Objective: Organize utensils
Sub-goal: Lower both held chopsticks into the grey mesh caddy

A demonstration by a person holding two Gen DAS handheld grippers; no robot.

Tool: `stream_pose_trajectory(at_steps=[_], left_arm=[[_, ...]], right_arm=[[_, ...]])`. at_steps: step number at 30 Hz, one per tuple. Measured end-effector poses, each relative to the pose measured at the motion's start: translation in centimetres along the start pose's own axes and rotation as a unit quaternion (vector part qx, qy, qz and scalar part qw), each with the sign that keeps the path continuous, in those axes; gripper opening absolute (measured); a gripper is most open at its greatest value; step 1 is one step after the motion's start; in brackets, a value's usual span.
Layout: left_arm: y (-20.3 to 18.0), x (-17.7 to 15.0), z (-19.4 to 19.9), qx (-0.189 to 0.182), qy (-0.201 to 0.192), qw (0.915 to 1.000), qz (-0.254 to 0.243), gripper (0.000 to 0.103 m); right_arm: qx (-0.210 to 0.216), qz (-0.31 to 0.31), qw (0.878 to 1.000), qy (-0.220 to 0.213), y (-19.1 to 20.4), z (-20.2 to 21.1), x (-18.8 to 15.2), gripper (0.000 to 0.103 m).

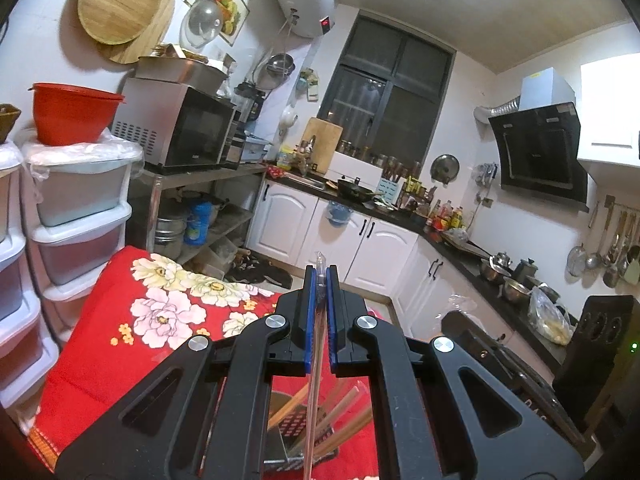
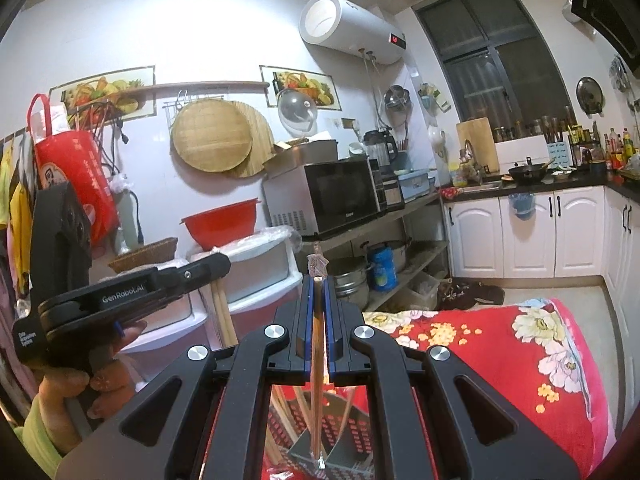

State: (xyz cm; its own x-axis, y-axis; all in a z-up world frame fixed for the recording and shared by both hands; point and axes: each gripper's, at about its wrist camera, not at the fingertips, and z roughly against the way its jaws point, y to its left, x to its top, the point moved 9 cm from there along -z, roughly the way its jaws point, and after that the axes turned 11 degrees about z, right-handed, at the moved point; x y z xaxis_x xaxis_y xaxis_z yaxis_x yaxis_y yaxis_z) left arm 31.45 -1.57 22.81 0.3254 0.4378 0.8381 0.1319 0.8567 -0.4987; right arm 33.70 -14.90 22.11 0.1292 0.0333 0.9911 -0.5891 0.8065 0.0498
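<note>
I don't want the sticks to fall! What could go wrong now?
1. The left claw pinches a thin clear stick only near its top. It could swing or slip out.
2. The right claw grips a brown chopstick the same way. Its tip hangs over the holder and might catch on the chopsticks already inside.
3. The holder stands on a soft red cloth, so a bump could tip it.

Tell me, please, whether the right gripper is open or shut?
Shut: the right gripper has its blue fingers clamped on a wooden chopstick.
</note>
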Motion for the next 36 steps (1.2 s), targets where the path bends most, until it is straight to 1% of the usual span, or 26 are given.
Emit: stream_pose_trajectory(at_steps=[9,13,16,26,36], left_arm=[[1.2,0.8,-2.2,0.01,-0.008,0.9998,0.015,0.001],[1.8,0.8,-3.0,0.01,-0.013,0.9997,0.02,0.001],[2.2,0.4,-3.5,0.017,-0.022,0.9995,0.017,0.001],[3.8,-2.0,-6.0,0.017,0.014,0.9996,0.019,0.001],[5.5,-3.5,-7.1,0.015,0.025,0.9993,0.025,0.001]], right_arm=[[-0.005,-0.008,1.0,0.001,-1.0,-2.2,0.2,0.005],[-0.007,-0.014,1.0,0.004,-1.4,-3.1,-0.2,0.005],[-0.009,-0.017,1.0,0.012,-1.5,-3.8,-1.1,0.005],[-0.013,-0.02,0.999,0.044,-1.7,-5.8,-4.7,0.005],[-0.014,-0.034,0.997,0.073,-2.2,-6.6,-7.5,0.005]])
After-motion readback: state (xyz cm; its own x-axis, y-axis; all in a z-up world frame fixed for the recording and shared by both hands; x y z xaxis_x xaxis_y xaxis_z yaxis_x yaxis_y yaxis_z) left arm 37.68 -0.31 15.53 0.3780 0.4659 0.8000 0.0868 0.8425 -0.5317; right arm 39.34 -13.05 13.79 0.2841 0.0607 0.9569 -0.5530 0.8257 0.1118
